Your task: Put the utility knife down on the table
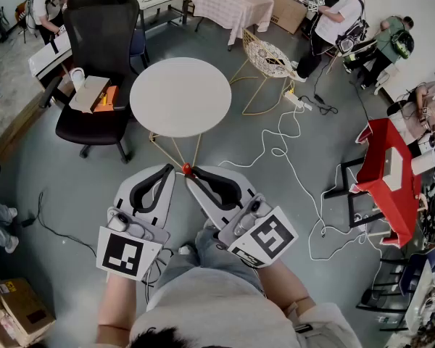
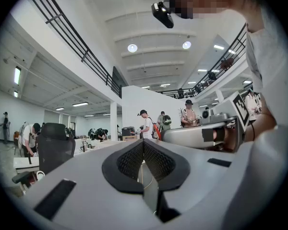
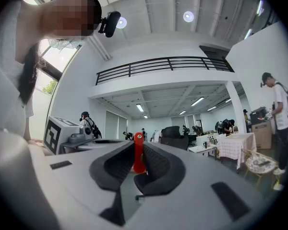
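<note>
A red utility knife [image 3: 138,153] stands upright between the black pads of my right gripper [image 3: 139,147], which is shut on it. From the head view only the knife's red tip [image 1: 186,169] shows, at the point where the two grippers meet. My right gripper [image 1: 194,174] and my left gripper [image 1: 170,170] are held close together above my lap, tips nearly touching. The left gripper [image 2: 144,145] is shut with nothing between its pads. The round white table [image 1: 180,96] stands just ahead of the grippers, its top bare.
A black office chair [image 1: 101,64] holding a parcel stands left of the table. A gold wire chair [image 1: 270,58] sits at its right. White cables [image 1: 290,158] trail over the grey floor toward a red stand [image 1: 386,172]. Several people work at the room's edges.
</note>
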Demonstrator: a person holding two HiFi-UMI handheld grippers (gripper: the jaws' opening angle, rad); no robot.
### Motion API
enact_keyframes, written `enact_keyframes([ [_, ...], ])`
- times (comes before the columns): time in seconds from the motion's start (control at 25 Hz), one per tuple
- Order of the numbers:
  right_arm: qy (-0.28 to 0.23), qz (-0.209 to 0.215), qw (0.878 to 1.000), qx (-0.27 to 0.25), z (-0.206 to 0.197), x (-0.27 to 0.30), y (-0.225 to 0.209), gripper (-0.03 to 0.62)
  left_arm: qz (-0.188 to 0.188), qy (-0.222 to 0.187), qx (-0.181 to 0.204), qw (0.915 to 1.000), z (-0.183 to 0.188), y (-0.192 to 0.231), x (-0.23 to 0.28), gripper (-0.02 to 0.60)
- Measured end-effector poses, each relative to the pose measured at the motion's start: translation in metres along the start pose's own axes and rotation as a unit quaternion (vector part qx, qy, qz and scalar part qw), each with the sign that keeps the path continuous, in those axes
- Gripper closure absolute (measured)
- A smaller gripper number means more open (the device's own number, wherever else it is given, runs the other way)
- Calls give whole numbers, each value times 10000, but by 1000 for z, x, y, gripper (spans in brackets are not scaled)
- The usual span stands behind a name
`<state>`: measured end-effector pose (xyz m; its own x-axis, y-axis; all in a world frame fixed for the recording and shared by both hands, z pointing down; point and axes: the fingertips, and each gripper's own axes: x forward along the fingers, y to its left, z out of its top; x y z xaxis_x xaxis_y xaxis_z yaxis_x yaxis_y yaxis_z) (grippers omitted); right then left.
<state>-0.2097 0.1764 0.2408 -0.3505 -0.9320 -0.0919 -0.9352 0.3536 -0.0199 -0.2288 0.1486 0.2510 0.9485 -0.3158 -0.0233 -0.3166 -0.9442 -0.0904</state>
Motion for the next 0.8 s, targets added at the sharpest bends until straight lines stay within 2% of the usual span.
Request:
enact_keyframes([
  [0.52,23,-87,9999,-46,1,-4,-3,536,-67,-63,-1,10000,3,-4,5,572],
  [0.8,-29,-226,9995,227,-2,-17,-37,536,-76,-22,27,10000,-2,-13,30,572],
])
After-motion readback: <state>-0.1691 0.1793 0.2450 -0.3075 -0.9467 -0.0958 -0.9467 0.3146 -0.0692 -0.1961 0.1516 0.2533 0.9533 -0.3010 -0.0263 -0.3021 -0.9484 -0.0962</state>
